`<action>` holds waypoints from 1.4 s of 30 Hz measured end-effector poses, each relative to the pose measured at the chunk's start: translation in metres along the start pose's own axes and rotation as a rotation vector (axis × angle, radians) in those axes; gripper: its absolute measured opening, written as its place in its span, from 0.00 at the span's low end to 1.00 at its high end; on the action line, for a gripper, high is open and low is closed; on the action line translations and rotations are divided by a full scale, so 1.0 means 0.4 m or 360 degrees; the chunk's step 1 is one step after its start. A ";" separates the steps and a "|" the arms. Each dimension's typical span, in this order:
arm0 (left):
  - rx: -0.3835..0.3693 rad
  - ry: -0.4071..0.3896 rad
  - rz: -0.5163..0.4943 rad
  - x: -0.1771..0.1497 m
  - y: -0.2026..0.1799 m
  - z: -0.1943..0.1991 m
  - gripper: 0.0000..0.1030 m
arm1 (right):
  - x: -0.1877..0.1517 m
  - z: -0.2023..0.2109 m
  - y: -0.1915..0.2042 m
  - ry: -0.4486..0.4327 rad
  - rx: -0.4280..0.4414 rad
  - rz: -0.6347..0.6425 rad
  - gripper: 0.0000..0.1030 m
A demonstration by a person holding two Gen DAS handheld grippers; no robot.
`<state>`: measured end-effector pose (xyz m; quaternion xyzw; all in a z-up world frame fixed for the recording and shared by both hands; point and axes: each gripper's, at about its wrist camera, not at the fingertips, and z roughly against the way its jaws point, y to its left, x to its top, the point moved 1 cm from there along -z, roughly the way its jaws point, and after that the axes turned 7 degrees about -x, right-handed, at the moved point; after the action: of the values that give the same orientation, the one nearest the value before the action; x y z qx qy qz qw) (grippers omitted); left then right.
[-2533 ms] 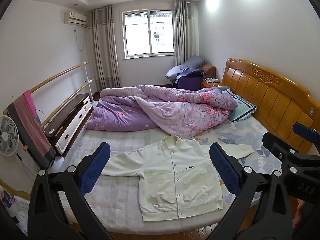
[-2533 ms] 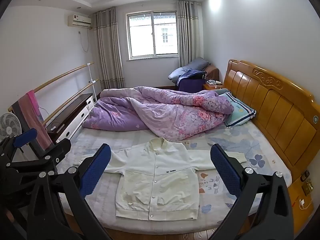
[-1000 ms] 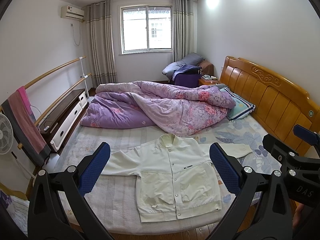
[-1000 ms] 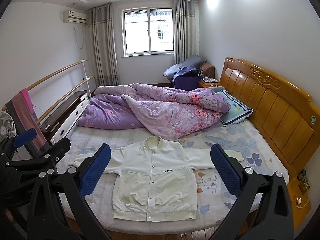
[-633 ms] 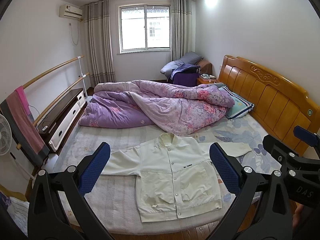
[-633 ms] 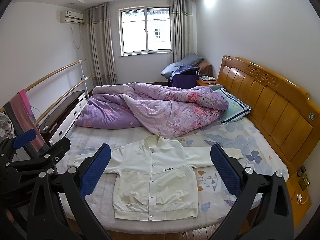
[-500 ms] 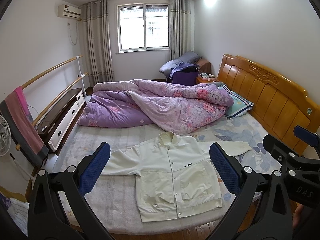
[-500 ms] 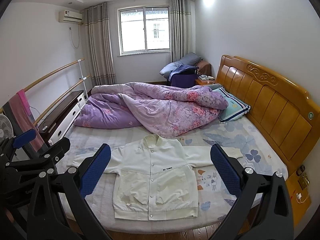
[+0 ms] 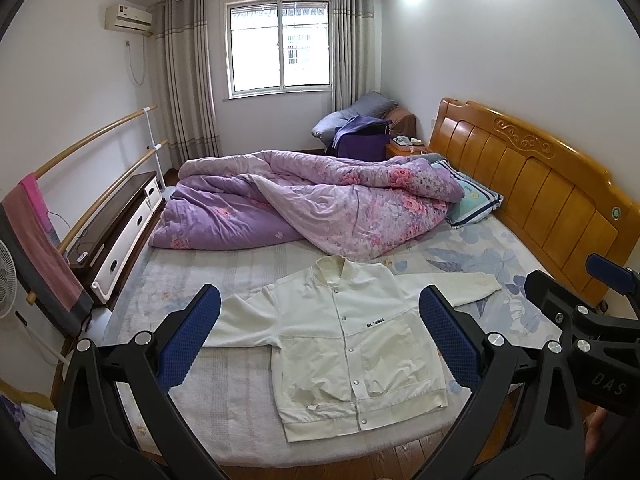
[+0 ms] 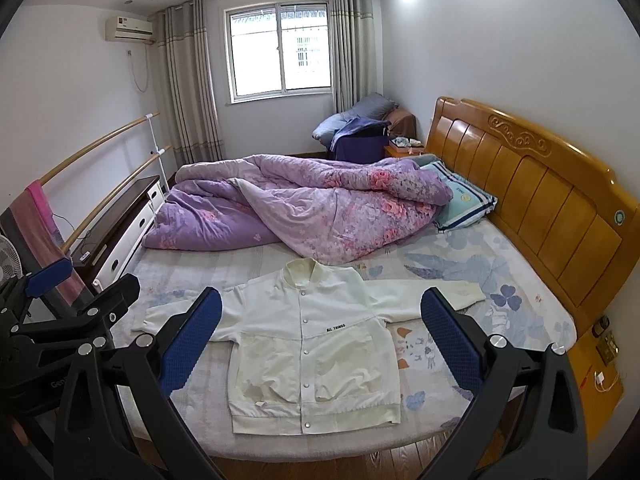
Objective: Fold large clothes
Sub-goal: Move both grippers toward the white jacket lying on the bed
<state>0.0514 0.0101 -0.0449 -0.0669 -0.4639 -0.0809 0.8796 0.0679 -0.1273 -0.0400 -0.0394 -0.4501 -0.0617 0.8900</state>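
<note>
Ahead, below both wide-open claws: cream snap-front fabric jacket [image 9: 344,340], flat on bed [image 9: 224,416]; sleeves crosswise; left claw [image 9: 320,336], right claw [image 10: 320,338] equally distant.

**White jacket laid flat on the bed, both grippers held clear**

A white jacket [image 9: 344,336] lies face up and buttoned on the near part of the bed [image 9: 224,392], sleeves spread to either side, its hem near the mattress edge. The left gripper [image 9: 320,340] hangs above it with blue-padded fingers [image 9: 188,336] wide apart, touching nothing. The right gripper [image 9: 600,308] shows at the right edge; its jaw state cannot be told. A rumpled purple quilt [image 9: 320,204] lies beyond the collar, beside a wooden headboard [image 9: 540,196].
</note>
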 end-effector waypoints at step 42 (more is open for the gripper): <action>0.0190 0.0304 0.0173 0.200 0.029 -0.567 0.96 | 0.217 -0.581 -0.040 0.0300 0.0233 0.0253 0.93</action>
<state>0.2809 -0.0287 -0.1065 -0.0314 -0.3778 -0.0113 0.9253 0.3018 -0.1786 -0.1074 -0.0039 -0.3634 0.0384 0.9308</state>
